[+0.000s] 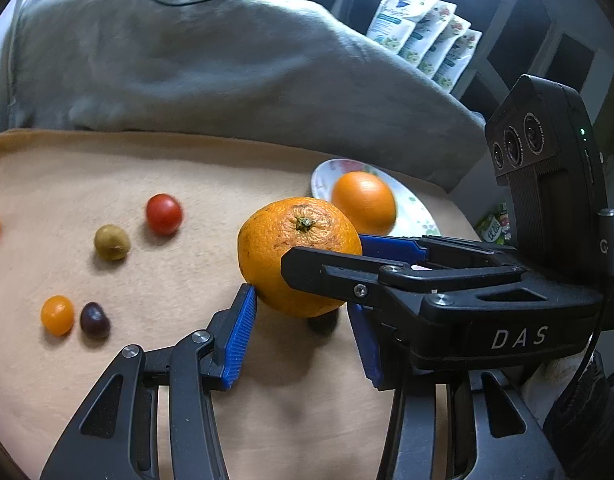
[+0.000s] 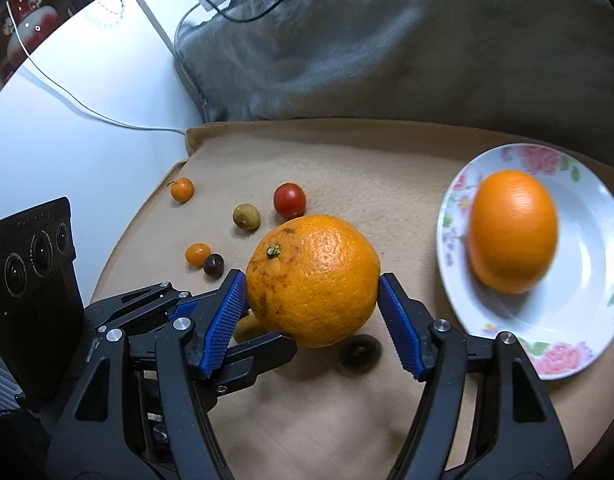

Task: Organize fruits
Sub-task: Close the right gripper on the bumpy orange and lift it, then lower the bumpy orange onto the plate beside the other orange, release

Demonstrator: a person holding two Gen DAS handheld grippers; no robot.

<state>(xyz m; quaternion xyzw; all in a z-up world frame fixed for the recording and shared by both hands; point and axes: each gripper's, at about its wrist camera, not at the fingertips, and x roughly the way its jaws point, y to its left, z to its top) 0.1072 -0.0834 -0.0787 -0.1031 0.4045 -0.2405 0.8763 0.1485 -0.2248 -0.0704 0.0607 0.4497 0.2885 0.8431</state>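
A large orange hangs a little above the tan cloth. My right gripper is shut on it, blue pads pressed on its two sides; it reaches in from the right in the left wrist view. My left gripper closes on the orange's lower part, pad tips against the peel. Its black finger lies under the fruit. A second orange lies in a flowered white plate to the right.
Small fruits dot the cloth: a red tomato, an olive-green fruit, two small orange ones, and dark grapes. A grey blanket rises behind the cloth.
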